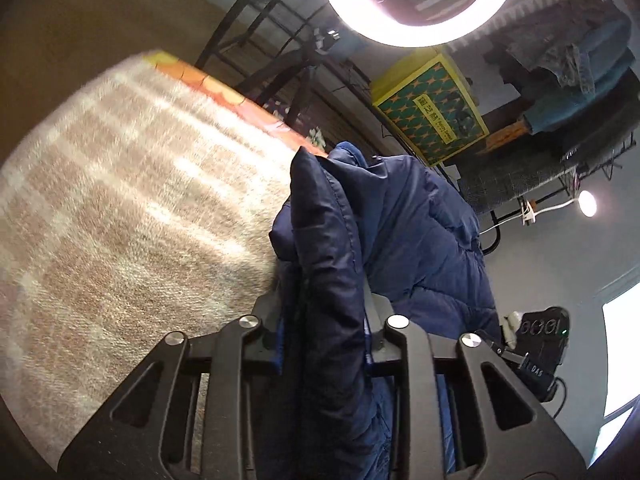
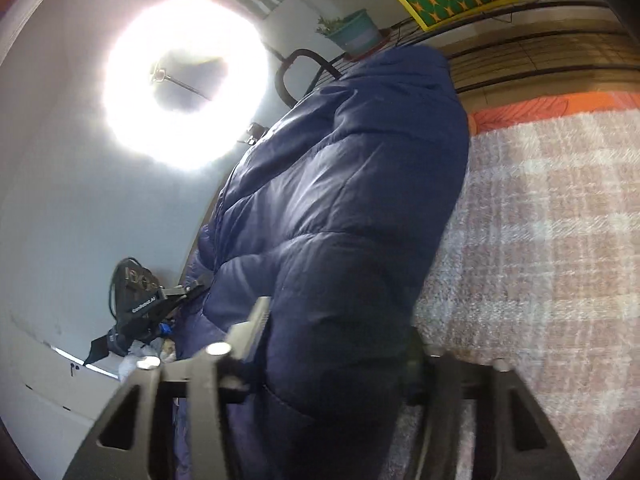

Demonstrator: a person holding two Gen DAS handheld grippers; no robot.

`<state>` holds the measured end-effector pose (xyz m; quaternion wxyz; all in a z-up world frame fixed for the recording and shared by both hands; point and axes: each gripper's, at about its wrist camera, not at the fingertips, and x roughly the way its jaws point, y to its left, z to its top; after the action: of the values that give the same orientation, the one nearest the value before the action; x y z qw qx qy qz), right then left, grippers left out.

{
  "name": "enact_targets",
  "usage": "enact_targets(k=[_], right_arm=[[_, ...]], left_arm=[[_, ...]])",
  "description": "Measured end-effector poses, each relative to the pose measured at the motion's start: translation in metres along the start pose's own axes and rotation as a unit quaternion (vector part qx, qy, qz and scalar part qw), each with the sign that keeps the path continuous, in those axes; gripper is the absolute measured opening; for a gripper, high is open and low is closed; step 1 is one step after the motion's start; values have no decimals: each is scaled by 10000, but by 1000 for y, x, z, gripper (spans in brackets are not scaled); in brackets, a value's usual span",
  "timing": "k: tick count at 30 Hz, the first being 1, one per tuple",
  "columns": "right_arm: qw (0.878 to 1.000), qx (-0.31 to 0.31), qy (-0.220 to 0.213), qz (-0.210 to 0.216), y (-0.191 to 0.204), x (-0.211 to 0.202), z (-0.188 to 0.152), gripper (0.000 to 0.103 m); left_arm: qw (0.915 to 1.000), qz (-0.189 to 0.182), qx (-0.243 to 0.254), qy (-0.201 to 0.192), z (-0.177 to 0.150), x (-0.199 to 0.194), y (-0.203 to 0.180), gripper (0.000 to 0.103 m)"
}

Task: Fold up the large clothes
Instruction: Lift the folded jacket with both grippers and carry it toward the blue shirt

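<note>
Garment: a navy quilted puffer jacket (image 1: 408, 232), bulky and slippery-looking, bunched and raised off the surface between the two grippers; none of it can be seen lying flat.

Long axis: in the left wrist view a doubled edge or hem runs straight out from the jaws and away from the camera; in the right wrist view the padded body rises forward and up from the jaws. Which end is collar or hem cannot be told.

Left gripper (image 1: 324, 320): closed on a thick fold of the jacket, fabric filling the gap and spilling over the fingers toward the camera.

Right gripper (image 2: 332, 336): clamped on a wide padded section; one pale finger (image 2: 252, 332) shows at the left of the fabric, the other is buried beneath it.

Relative position: each wrist view shows the other gripper just beyond the jacket, so the hands hold neighbouring parts of one bundle, neither clearly nearer the bulk.

Surface: a beige and white checked fleece blanket (image 1: 132, 200), with an orange patterned sheet (image 1: 216, 84) at its far edge, lies to the outer side of each gripper.

Governing relation (judgement): the jacket hangs from the fingers toward the blanket, so the next move probably means lowering and spreading it there, hands drawing apart.
</note>
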<state>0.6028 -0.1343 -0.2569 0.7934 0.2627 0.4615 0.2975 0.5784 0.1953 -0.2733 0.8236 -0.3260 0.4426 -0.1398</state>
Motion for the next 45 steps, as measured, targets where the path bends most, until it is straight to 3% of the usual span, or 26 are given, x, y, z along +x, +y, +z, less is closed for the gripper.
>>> enact_targets(k=[6,14,22,28,35,41,45], right_arm=[[9968,-659,-107,-447,36,-23,-3,27],[9936,-918,-45,-654,61,-84,-16,24],[9911,-969,-71,-907,69,-190,-60,23],[9906,-766,-186,-1117,48,-277,-105,23],[9838,-702,-263,-1627,17,-364,-158,23],[9818,-524,-260,-1805,-30,-410,-194,23],[9799,-508,-290,-1905,-54,-422,-202,23]], left_arm=[[9997,-25,213,-128,-12,-20,-24,17],[9987,-191,459,80,-48,-47,-70,16],[9949,-552,744,397,-116,-85,-149,15],[9891,-699,1079,720,-186,-92,-212,15],[9812,-848,1260,1190,-252,-58,-279,14],[9731,-741,1567,1516,-300,-30,-321,14],[9712,-655,1694,1540,-314,-19,-339,14]])
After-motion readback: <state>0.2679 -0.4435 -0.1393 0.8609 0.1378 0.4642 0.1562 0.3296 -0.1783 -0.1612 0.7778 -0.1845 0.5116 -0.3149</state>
